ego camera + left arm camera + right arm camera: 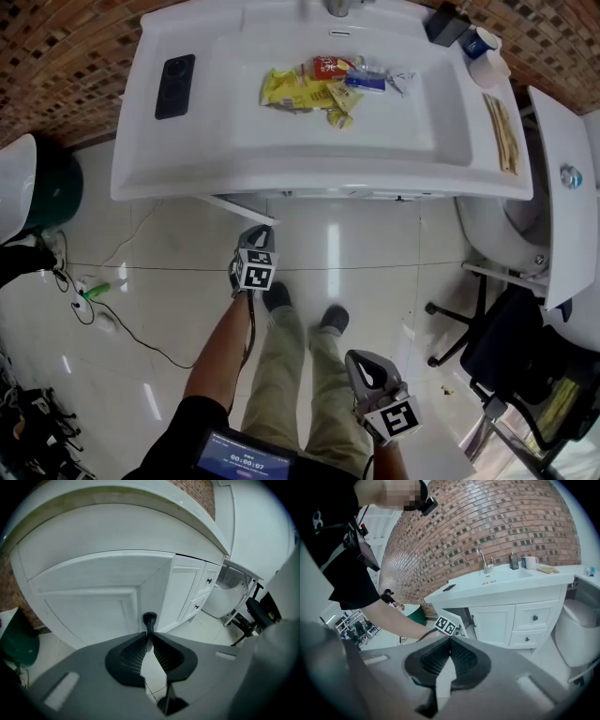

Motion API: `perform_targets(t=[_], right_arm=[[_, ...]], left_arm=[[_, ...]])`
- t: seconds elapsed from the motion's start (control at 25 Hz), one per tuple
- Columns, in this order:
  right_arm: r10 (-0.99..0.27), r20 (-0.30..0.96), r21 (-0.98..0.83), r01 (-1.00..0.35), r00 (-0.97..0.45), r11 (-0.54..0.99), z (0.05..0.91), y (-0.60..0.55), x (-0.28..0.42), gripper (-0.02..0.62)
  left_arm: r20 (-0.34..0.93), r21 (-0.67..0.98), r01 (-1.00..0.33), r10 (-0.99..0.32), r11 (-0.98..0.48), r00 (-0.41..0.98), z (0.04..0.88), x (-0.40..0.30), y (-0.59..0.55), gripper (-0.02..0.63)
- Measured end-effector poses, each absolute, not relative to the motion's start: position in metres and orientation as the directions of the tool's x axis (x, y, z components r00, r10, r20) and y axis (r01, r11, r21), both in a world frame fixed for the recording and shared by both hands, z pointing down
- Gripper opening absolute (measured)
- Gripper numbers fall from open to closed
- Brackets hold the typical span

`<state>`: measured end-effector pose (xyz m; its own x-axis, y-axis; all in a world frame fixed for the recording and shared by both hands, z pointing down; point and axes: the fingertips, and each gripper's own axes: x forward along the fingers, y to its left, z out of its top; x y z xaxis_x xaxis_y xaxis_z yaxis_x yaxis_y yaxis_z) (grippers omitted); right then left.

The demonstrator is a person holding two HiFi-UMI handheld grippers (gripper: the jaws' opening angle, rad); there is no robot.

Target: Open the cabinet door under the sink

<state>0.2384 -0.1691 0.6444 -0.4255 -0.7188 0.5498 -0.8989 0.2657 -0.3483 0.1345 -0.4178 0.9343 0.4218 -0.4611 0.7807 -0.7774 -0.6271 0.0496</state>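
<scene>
L gripper (pixel 149 633) jaws clamped on black knob (pixel 149 618) of cabinet door (pixel 93 597), door looked ajar. R gripper (pixel 449 640) jaws closed, empty. Next: pull knob along hinge arc, no slip.

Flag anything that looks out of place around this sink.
Wrappers and packets litter the sink basin, which is odd for a washbasin. A phone lies on its left rim. The door below stands ajar, but the left gripper grips its knob, so that looks deliberate.
</scene>
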Motion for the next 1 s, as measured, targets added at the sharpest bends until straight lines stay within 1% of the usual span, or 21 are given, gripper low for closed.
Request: perform_targets(t=[0.28,0.48,0.76,1.0], right_arm=[[-0.683,0.556,-0.338,-0.879,-0.474,0.335,0.642,-0.158,0.234,-0.009],[-0.656,0.563,-0.325,-0.864,-0.503,0.384,0.638,-0.161,0.232,-0.009],[-0.629,0.549,-0.314,-0.833,-0.551,0.455,0.632,-0.167,0.218,-0.009],[-0.609,0.544,-0.317,-0.813,-0.577,0.488,0.633,-0.165,0.207,-0.009]], left_arm=[[0.783,0.082,-0.819,-0.471,-0.568,0.405,0.932,0.112,-0.397,0.063],[0.785,0.102,-0.827,-0.465,-0.553,0.408,0.932,0.098,-0.384,0.064],[0.783,0.180,-0.887,-0.484,-0.425,0.391,0.929,0.064,-0.359,0.069],[0.792,0.176,-0.920,-0.505,-0.350,0.344,0.928,0.026,-0.341,0.066]])
